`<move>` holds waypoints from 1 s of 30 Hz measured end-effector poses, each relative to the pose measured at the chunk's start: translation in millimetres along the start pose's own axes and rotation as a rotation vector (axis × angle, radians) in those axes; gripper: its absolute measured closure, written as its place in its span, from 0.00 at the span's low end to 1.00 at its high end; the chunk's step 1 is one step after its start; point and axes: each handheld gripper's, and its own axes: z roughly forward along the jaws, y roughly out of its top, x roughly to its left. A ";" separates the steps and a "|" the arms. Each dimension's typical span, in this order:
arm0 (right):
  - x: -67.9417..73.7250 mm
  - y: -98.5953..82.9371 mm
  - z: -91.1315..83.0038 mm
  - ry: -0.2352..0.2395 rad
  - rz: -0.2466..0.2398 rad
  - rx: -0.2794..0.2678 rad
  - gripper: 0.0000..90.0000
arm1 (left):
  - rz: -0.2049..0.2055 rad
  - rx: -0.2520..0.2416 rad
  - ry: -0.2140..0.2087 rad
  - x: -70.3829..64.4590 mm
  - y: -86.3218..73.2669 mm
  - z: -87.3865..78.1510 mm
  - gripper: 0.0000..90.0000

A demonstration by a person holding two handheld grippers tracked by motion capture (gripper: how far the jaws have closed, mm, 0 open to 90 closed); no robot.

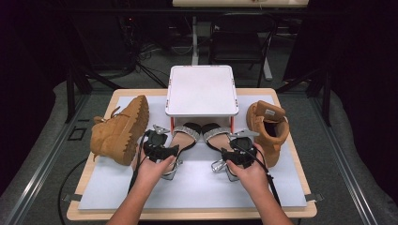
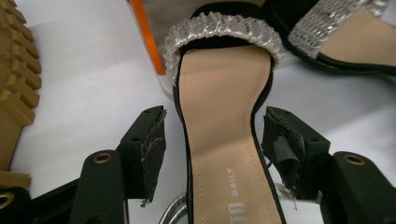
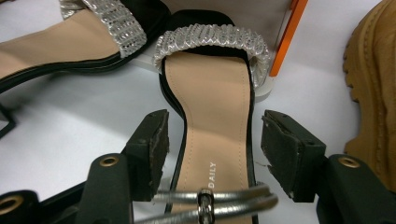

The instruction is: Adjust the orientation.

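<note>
Two black sandals with silver straps lie side by side, toes under a white stand [image 1: 201,91]. My left gripper [image 1: 171,149] is over the left sandal [image 1: 186,136]. In the left gripper view, my left gripper [image 2: 217,149] is open and its jaws straddle that sandal's beige insole [image 2: 224,121] with small gaps. My right gripper [image 1: 230,151] is over the right sandal [image 1: 214,135]. In the right gripper view, my right gripper [image 3: 212,149] is open astride the insole [image 3: 210,93]. A silver ankle strap [image 3: 210,200] crosses between its jaws.
A tan boot [image 1: 119,131] lies on its side at the left, sole toward the sandals. Another tan boot [image 1: 268,129] stands at the right. The stand's orange legs [image 2: 147,37] [image 3: 289,32] rise close beside the sandal toes. A white mat [image 1: 197,187] covers the table.
</note>
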 end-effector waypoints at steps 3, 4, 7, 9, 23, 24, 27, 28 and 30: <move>0.0 -2.4 -10.1 0.015 -0.012 -0.020 0.47 | 0.001 -0.026 -0.012 3.3 -2.0 -11.6 0.45; -0.8 -3.5 -13.4 0.022 -0.019 -0.027 0.48 | -0.006 -0.036 -0.023 4.2 -3.0 -14.9 0.45; -1.7 -7.4 -22.0 0.031 -0.031 -0.043 0.49 | -0.014 -0.052 -0.049 6.9 -7.2 -23.8 0.45; -3.1 -10.0 -26.8 0.052 -0.033 -0.055 0.49 | -0.012 -0.059 -0.060 8.7 -10.7 -29.0 0.45; -16.3 -41.5 -50.7 0.057 -0.071 -0.093 0.53 | 0.040 -0.083 -0.096 17.8 -37.2 -53.1 0.53; -16.1 -43.4 -51.0 0.053 -0.066 -0.104 0.53 | 0.042 -0.085 -0.093 17.8 -39.1 -53.7 0.53; -17.4 -50.4 -54.8 0.061 -0.060 -0.113 0.54 | 0.053 -0.088 -0.086 18.7 -45.3 -55.0 0.54; -17.5 -52.6 -55.6 0.053 -0.062 -0.115 0.54 | 0.059 -0.092 -0.081 19.0 -48.0 -54.9 0.54; -17.6 -56.1 -57.5 0.065 -0.060 -0.121 0.56 | 0.059 -0.086 -0.079 19.3 -51.5 -54.9 0.54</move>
